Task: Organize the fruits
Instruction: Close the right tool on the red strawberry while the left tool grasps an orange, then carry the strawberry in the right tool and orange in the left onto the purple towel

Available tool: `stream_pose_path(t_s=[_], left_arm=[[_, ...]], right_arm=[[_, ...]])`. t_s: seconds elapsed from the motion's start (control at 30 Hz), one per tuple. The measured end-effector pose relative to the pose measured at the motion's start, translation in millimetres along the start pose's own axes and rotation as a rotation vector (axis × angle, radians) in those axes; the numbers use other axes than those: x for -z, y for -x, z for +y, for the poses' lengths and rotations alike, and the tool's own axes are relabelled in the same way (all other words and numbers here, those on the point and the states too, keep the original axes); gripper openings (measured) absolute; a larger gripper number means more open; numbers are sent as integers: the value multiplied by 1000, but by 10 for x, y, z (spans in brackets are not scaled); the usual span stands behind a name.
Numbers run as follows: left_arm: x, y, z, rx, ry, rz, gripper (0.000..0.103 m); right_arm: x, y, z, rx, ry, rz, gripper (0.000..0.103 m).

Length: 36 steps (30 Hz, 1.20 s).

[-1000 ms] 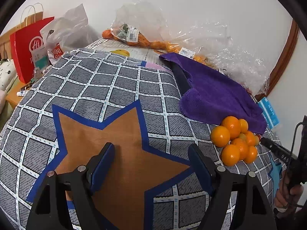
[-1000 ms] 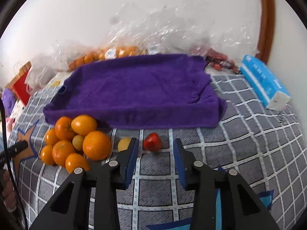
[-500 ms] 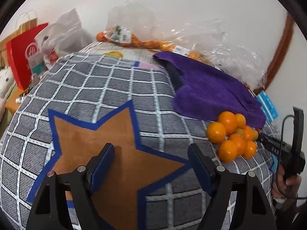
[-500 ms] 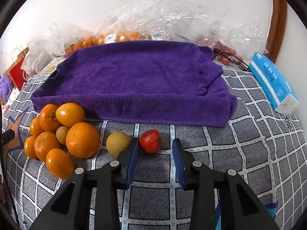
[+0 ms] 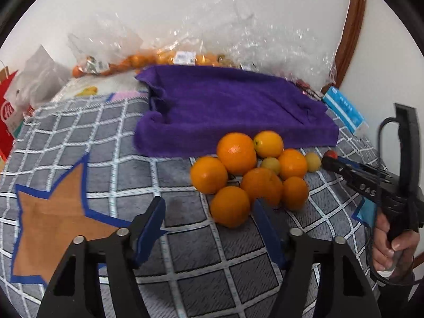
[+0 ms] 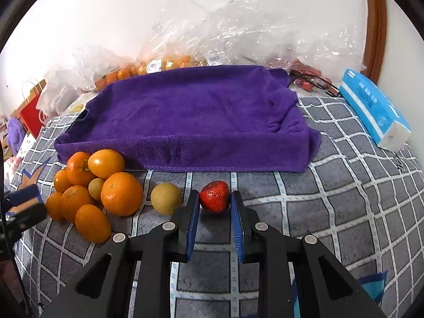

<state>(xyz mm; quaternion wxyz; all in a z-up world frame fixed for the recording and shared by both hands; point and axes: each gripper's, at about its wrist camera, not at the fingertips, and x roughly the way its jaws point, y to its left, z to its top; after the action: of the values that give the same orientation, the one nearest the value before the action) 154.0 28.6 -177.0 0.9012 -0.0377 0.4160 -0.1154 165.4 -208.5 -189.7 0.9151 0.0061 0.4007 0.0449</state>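
Observation:
A red strawberry (image 6: 214, 197) lies on the checked cloth just in front of the purple towel (image 6: 190, 111), and my right gripper (image 6: 214, 201) is shut on it, one pad on each side. Left of it sits a small yellow fruit (image 6: 166, 198), then a heap of several oranges (image 6: 106, 185). In the left wrist view the same oranges (image 5: 246, 175) lie just beyond my left gripper (image 5: 209, 212), whose jaws are closing with nothing between them; the nearest orange (image 5: 230, 206) sits close by its right finger. The right gripper (image 5: 330, 160) shows there too, held by a hand (image 5: 392, 246).
Clear plastic bags (image 6: 238, 37) with more oranges and red fruit lie behind the towel against the wall. A blue tissue pack (image 6: 373, 108) lies at the right. A red paper bag (image 5: 8, 116) stands at the far left. A brown star patch (image 5: 53, 217) marks the cloth.
My left gripper swung right from the star patch to the orange heap and its jaws narrowed. My right gripper's jaws came together on the strawberry.

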Motion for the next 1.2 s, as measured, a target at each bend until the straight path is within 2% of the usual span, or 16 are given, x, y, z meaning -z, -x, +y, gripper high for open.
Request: stream_pose_path(t_s=[0.07,0.13,0.2,0.23,0.37,0.43,0.53,0.97,1.2], left_arm=[[-6,-67,-11,12,0,18,54],[2,-58,-43,30,-3,3,48],[30,-57,-50,72,-23,-2,33],[32,-58,-43,88,-20,-2,31],[36,-60,94,157,49,3,30],[60,-27,140,165,75,-7,30],[97,79,218,195,107,-57,30],[98,122,312,149,185,-94,30],[127,217,388,114,220,-140,30]], right_arm=[[9,11,-9,-8,-7,-2,24],[8,2,-1,-14,-9,3,24],[8,-6,10,-22,-8,8,24],[9,-7,18,-27,-5,9,24],[8,-7,11,-41,-11,6,24],[9,-3,0,-42,-19,4,24],[14,8,-8,-42,-25,1,24],[118,126,-14,-10,-49,-20,24],[209,205,18,23,-77,-18,24]])
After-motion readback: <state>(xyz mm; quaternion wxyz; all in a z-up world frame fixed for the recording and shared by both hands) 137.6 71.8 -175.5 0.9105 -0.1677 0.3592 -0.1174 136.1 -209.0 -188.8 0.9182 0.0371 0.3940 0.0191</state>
